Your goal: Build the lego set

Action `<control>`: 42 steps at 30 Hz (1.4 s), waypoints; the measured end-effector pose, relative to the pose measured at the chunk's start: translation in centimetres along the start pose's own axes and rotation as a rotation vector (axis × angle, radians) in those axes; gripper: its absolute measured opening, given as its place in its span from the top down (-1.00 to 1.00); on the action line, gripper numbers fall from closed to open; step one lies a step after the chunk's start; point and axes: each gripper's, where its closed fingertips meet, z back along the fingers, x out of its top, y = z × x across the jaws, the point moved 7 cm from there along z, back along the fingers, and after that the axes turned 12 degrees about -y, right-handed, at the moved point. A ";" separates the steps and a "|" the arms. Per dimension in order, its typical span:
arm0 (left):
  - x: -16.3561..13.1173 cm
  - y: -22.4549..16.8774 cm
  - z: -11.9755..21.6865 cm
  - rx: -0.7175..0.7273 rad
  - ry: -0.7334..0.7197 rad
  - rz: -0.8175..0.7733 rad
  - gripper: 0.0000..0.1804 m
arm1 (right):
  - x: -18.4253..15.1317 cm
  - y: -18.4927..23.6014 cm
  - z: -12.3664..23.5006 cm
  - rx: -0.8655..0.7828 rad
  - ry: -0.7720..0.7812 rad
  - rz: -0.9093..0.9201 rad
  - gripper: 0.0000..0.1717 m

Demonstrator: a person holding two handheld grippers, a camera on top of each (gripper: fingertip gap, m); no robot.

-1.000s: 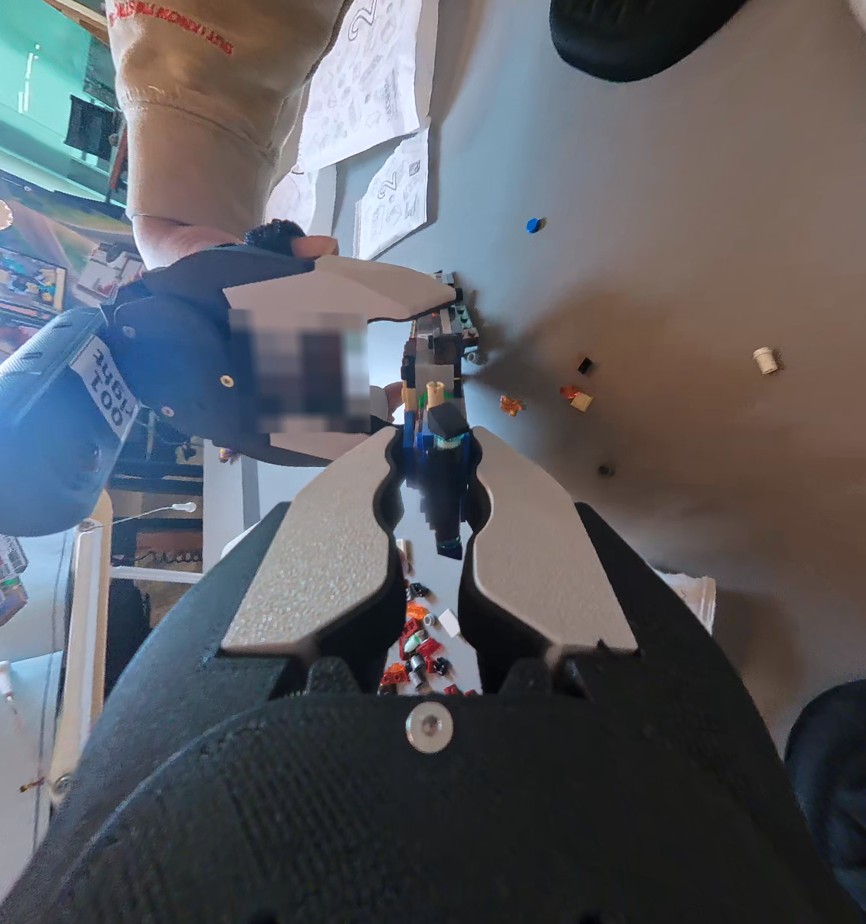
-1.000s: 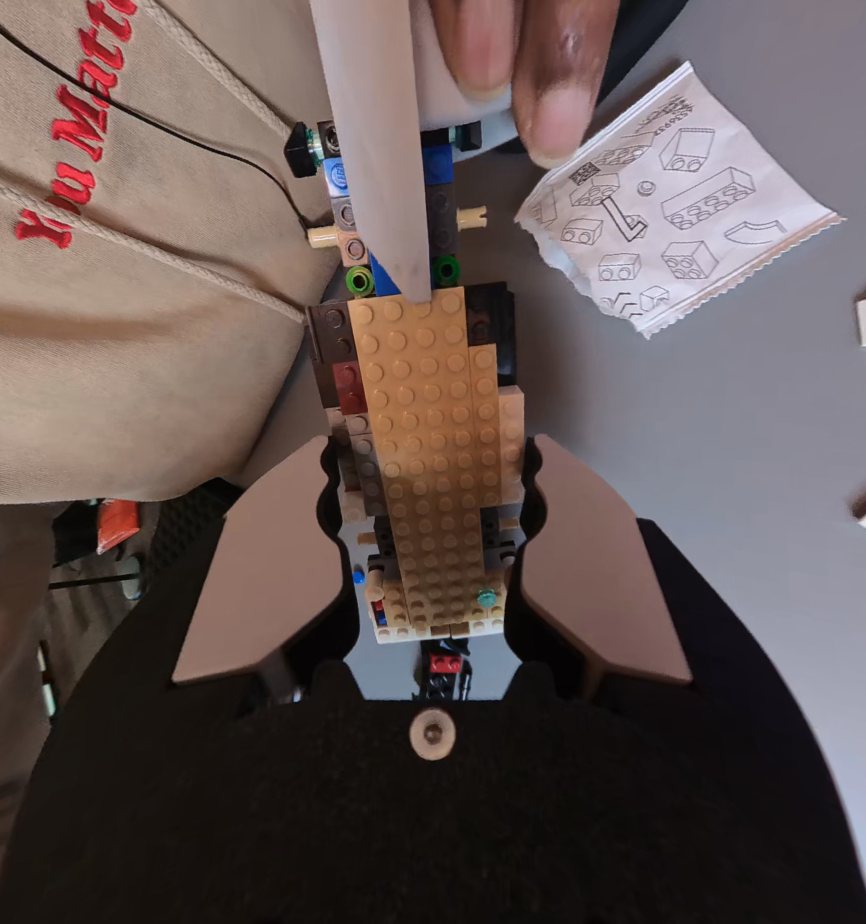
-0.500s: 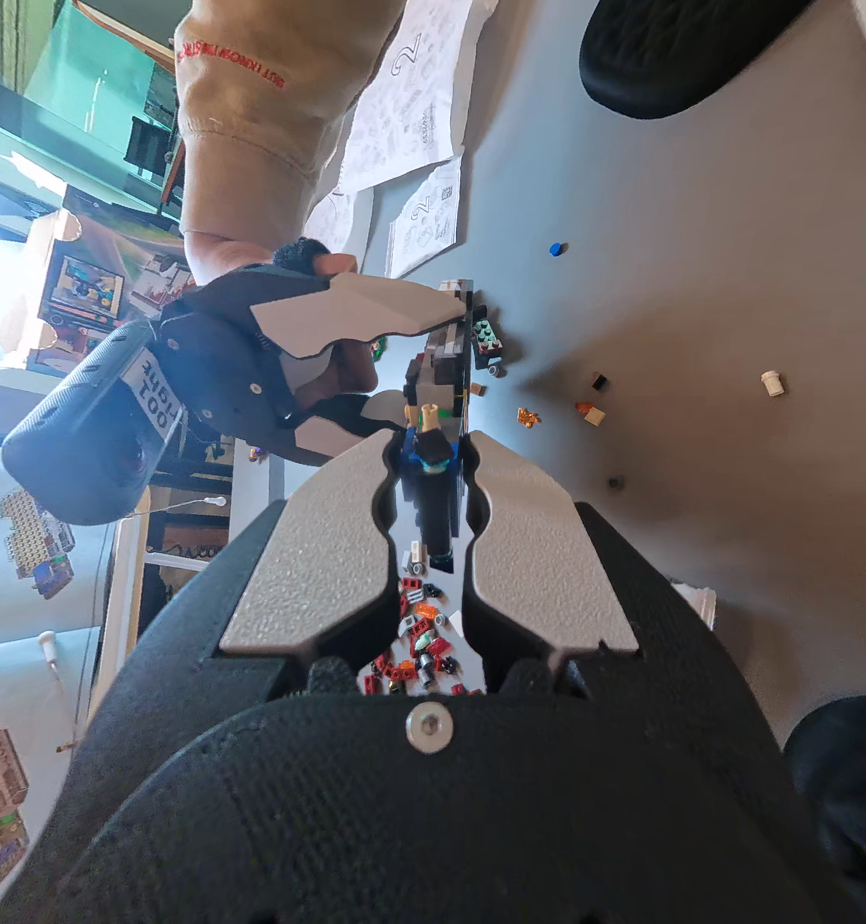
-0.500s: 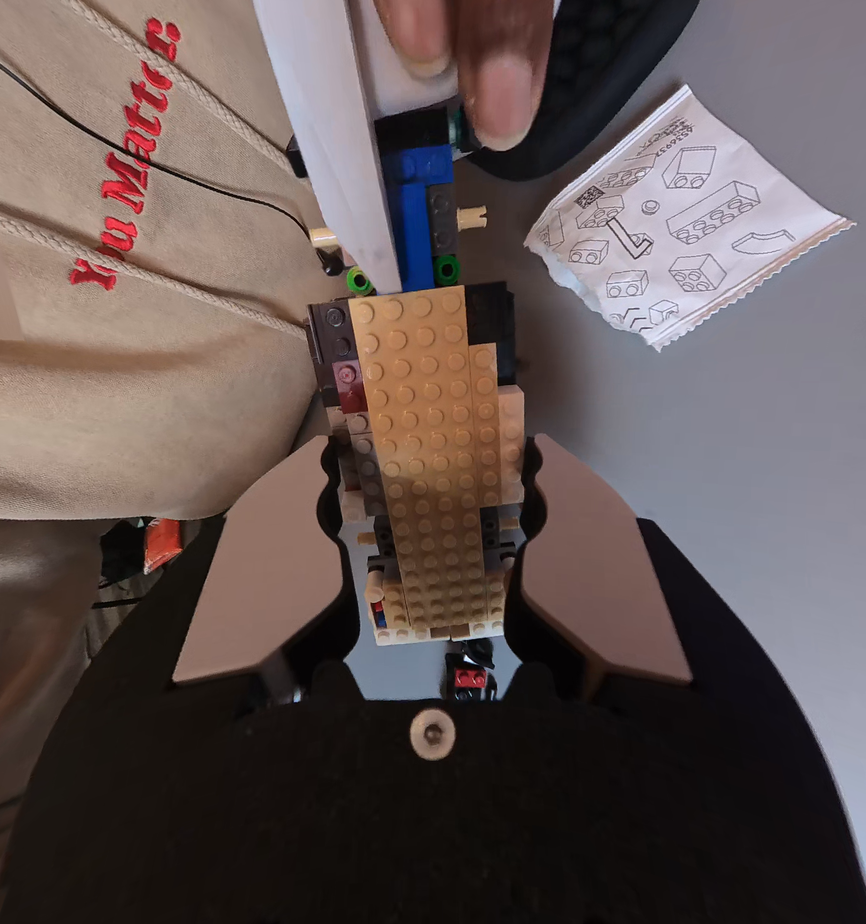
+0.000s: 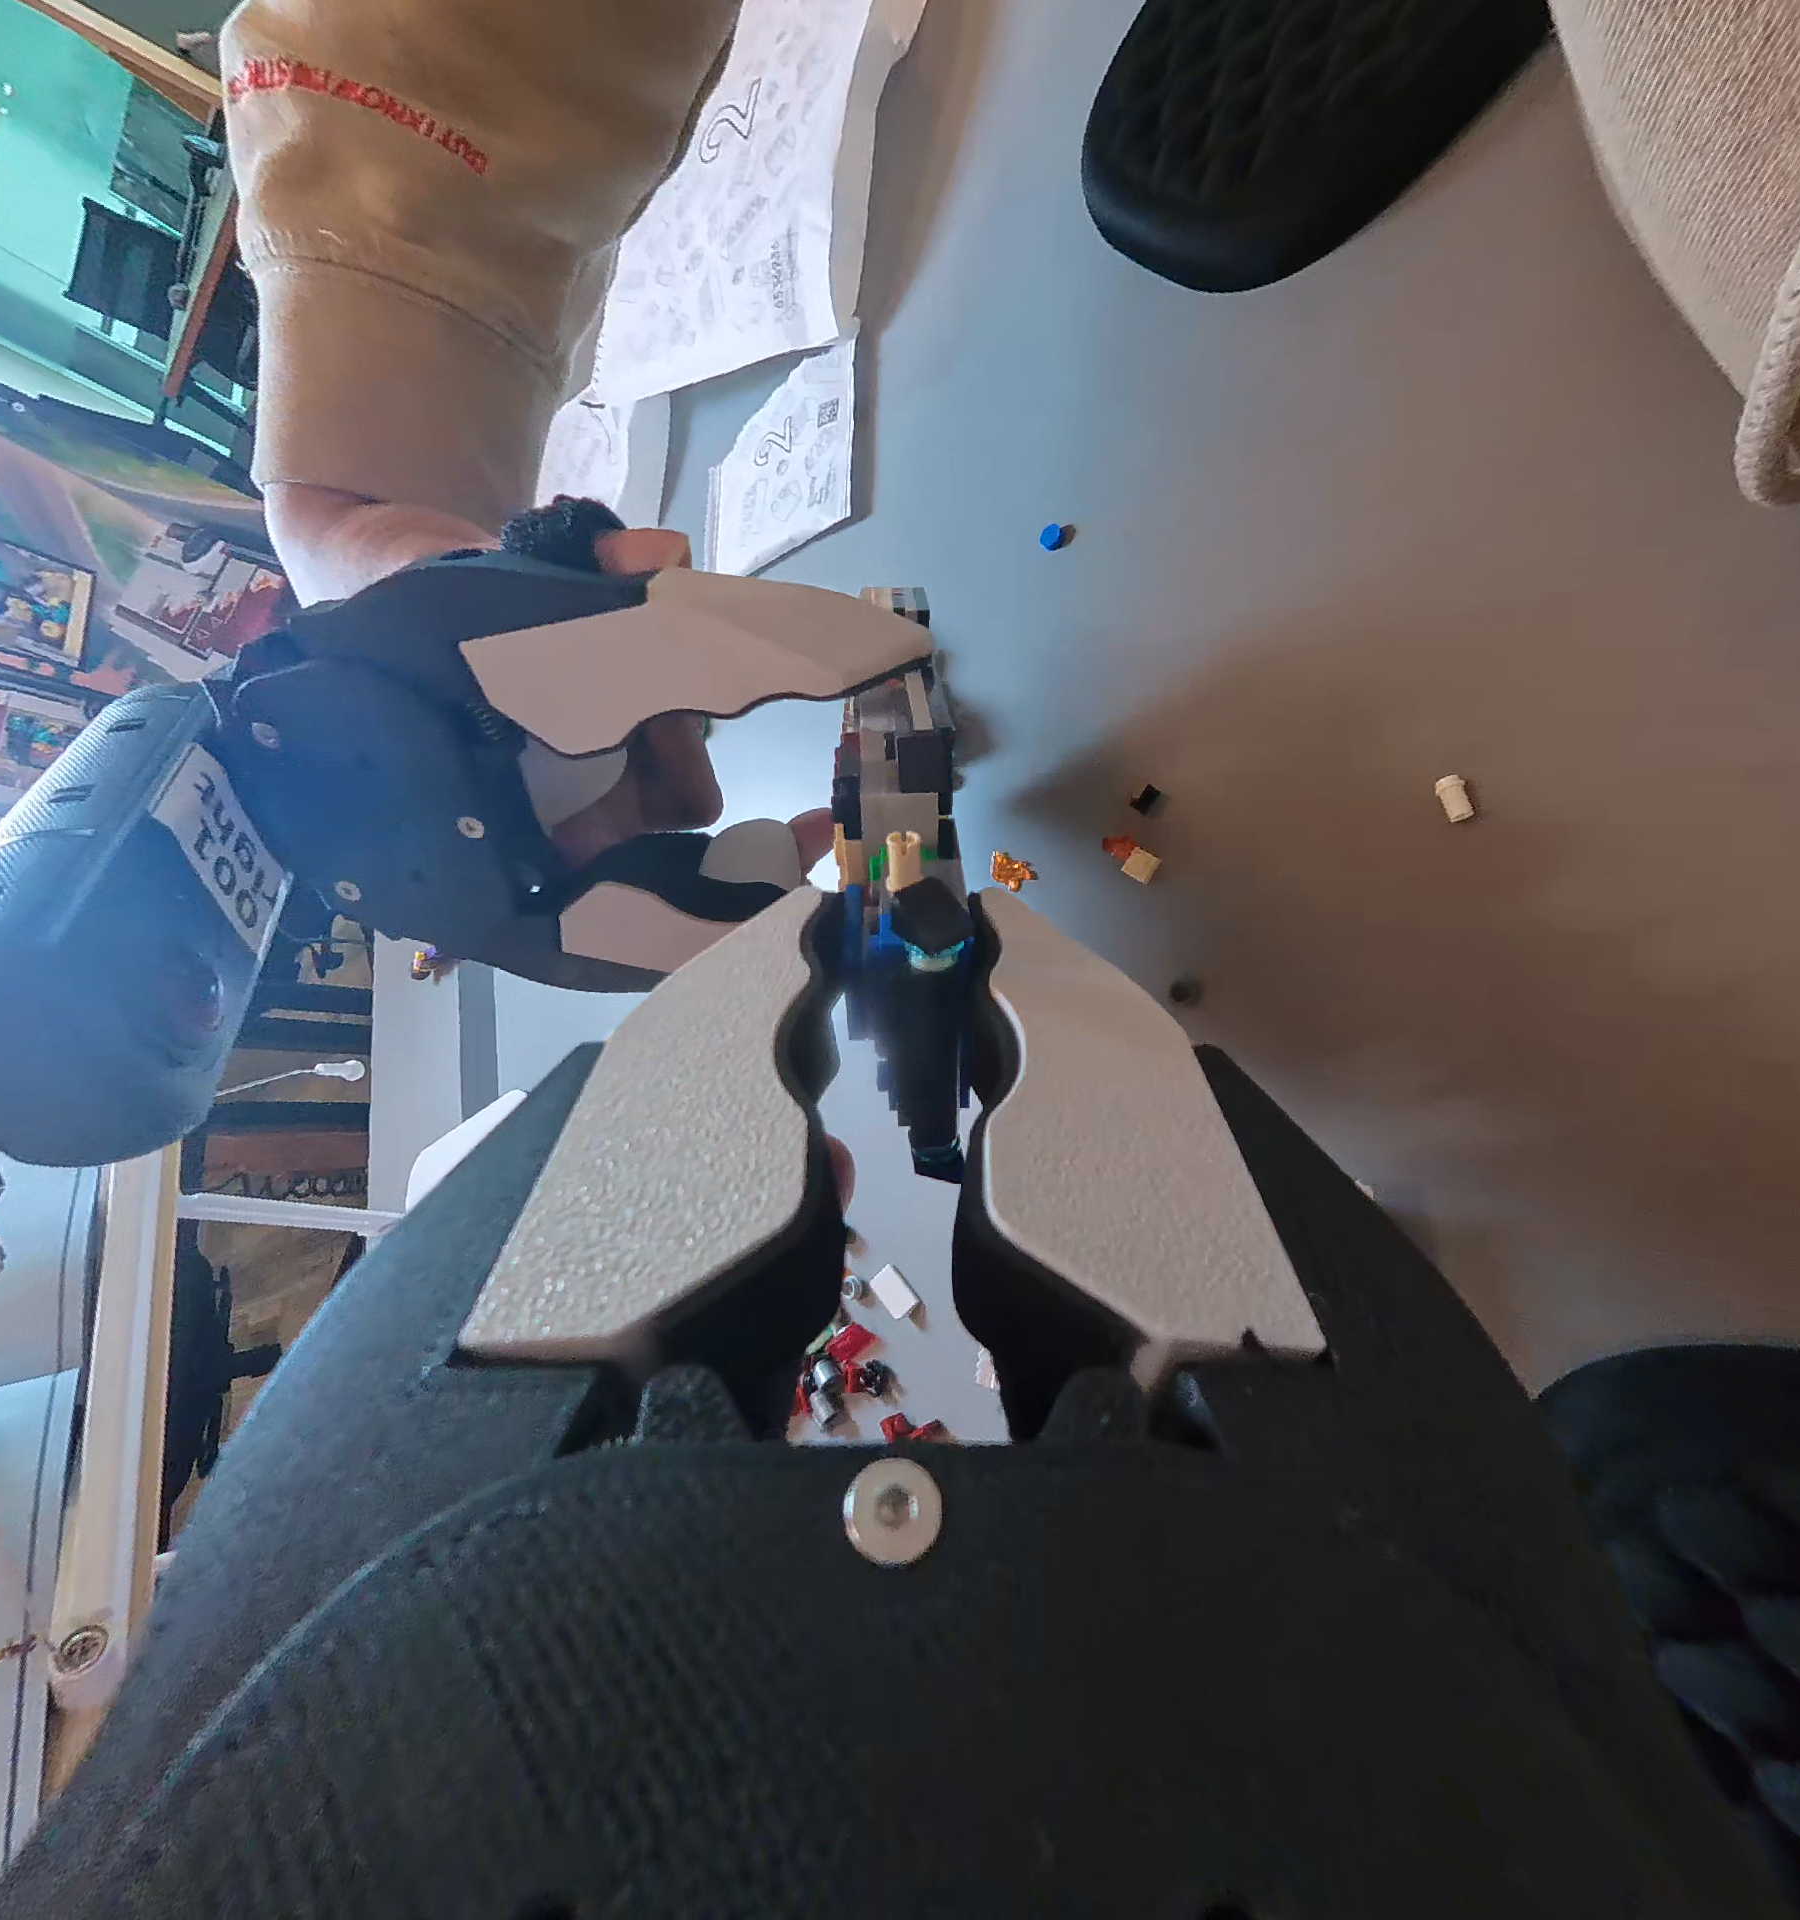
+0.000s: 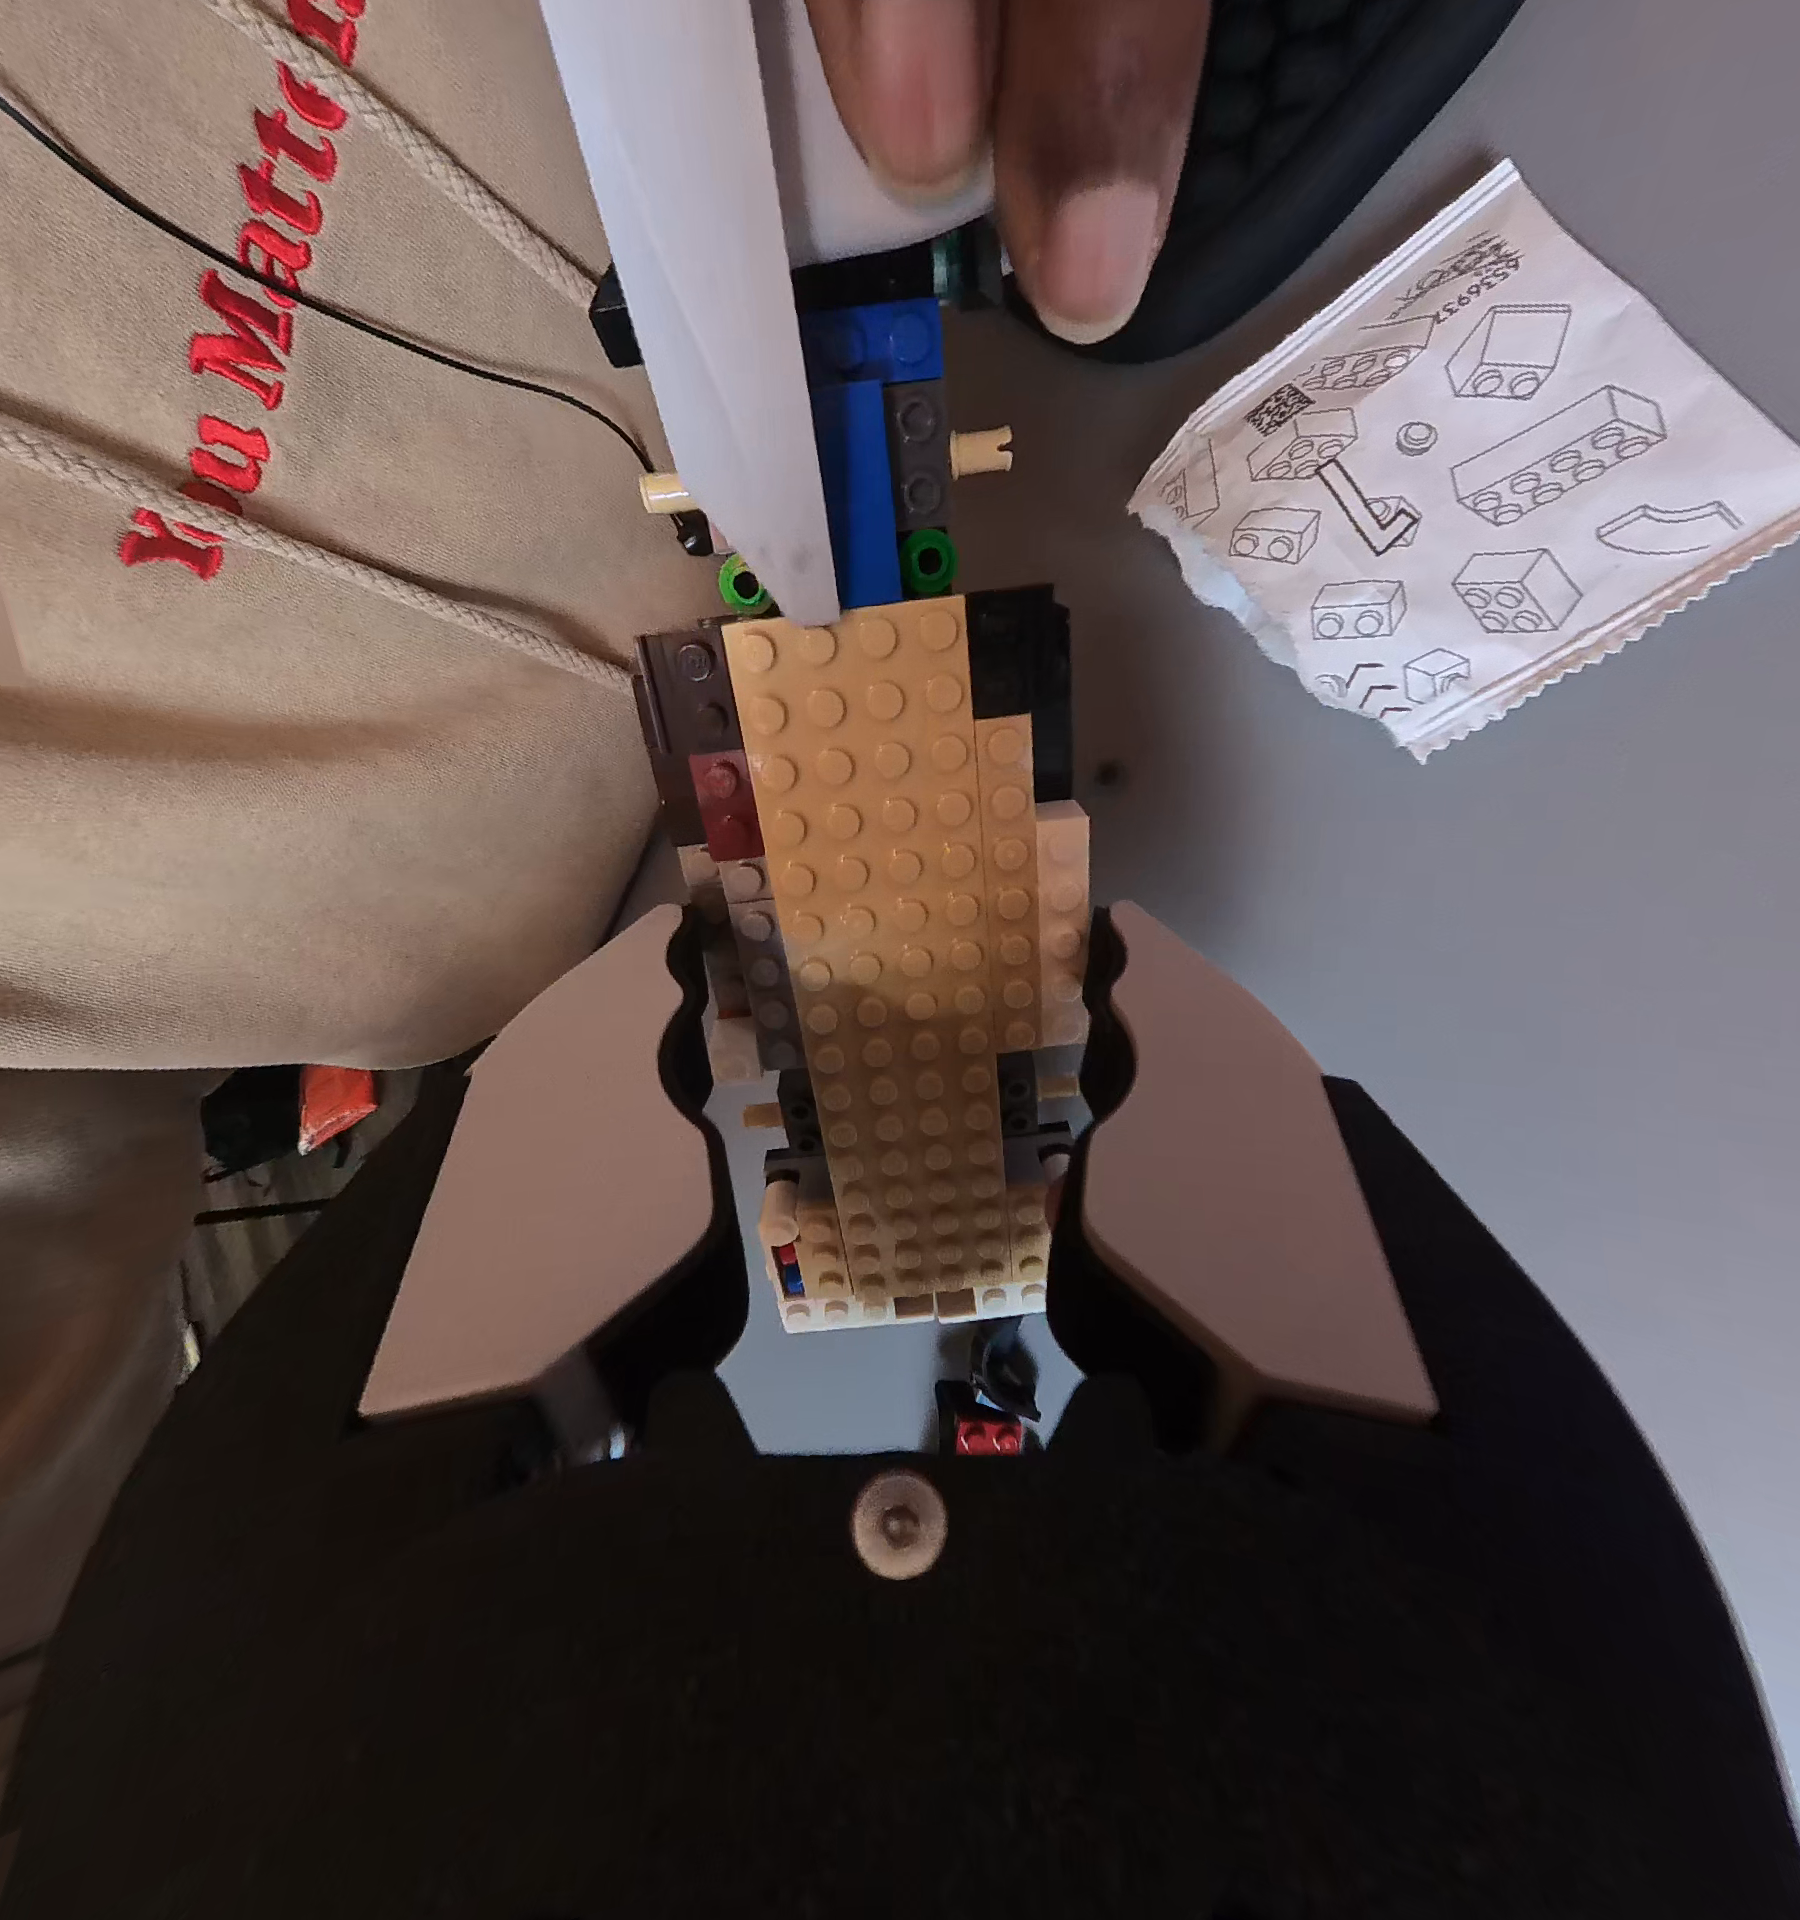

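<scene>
Grey table [image 5: 1395,468] carries scattered loose parts: a blue stud [image 5: 1052,536], a cream cylinder [image 5: 1455,798], orange and tan bits [image 5: 1130,854], and a heap of red, black and grey pieces [image 5: 854,1371] seen between the left fingers. Printed sheets [image 5: 761,208] lie at the far edge; a printed paper bag [image 6: 1478,478] lies beside the model in the right wrist view. A beige sweatshirt [image 6: 252,623] fills that view's left side, close against the model.

The brick model [image 6: 875,883], tan studded plate on top with a blue and black section at its far end, is held clear of the table between both grippers.

Right gripper [image 6: 896,966]: set wide, both pads pressed against the flanks of the tan-plated body.

Left gripper [image 5: 901,935]: nearly closed, pads clamped on the narrow blue and black end [image 5: 927,997] of the model. A person's fingertips [image 6: 979,135] rest by that end.
</scene>
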 end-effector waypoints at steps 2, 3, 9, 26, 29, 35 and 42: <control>-0.1 0.0 0.0 -0.002 -0.007 0.008 0.76 | 0.0 0.0 0.0 -0.002 0.004 -0.004 0.18; -0.1 0.1 0.0 0.000 -0.008 0.005 0.76 | 0.0 0.0 0.1 -0.004 0.004 -0.003 0.18; 0.0 0.4 0.1 0.065 -0.037 -0.010 0.76 | 0.3 0.2 1.0 -0.011 -0.020 -0.010 0.18; -0.2 0.4 0.5 0.163 -0.063 0.003 0.76 | 1.1 0.8 1.8 -0.090 -0.015 0.003 0.18; -1.1 0.9 1.2 0.277 -0.079 0.120 0.35 | 1.3 0.9 3.4 -0.172 -0.022 0.027 0.18; -2.9 1.3 3.9 0.492 -0.263 0.423 0.38 | 1.4 -0.5 7.9 -0.490 0.102 0.097 0.18; -6.7 1.1 4.8 0.598 -0.363 0.725 0.50 | -2.3 -4.8 6.2 -0.655 0.378 0.163 0.18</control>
